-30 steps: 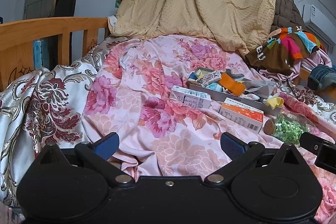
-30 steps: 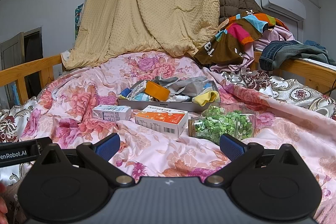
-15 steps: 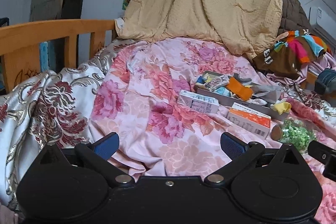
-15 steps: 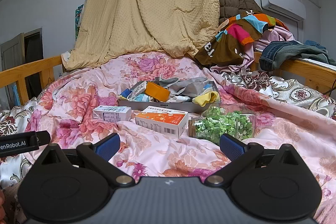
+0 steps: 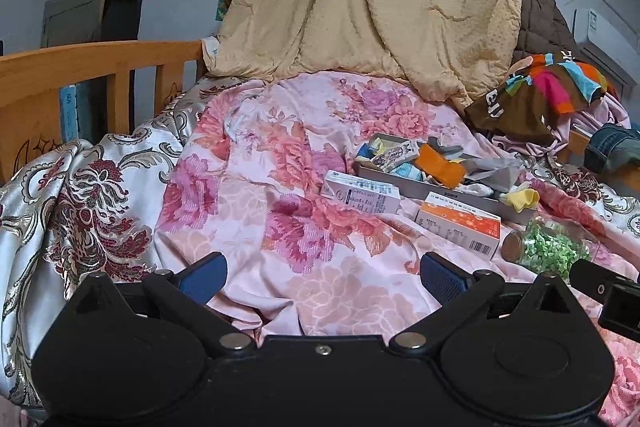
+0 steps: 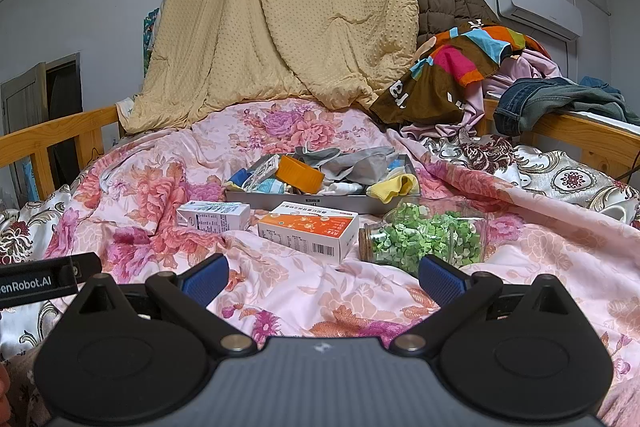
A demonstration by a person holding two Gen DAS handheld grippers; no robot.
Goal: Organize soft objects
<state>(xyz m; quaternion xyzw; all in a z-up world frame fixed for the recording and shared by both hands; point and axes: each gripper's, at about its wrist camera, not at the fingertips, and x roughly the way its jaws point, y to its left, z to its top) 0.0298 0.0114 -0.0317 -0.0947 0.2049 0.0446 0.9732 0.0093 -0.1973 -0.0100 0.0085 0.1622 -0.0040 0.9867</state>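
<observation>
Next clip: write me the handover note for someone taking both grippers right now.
Left gripper: open, empty, low over the floral quilt.
Right gripper: open, empty, facing the clutter.
Grey tray sits mid-bed, holding grey cloth, an orange piece and a yellow soft item draped over its front rim.
In front of it: white carton, orange-and-white box, and a jar of green bits lying on its side.
Done: nothing visibly sorted yet.
Left: pick the soft items out and organize them; the boxes and jar are probably not part of it.
</observation>
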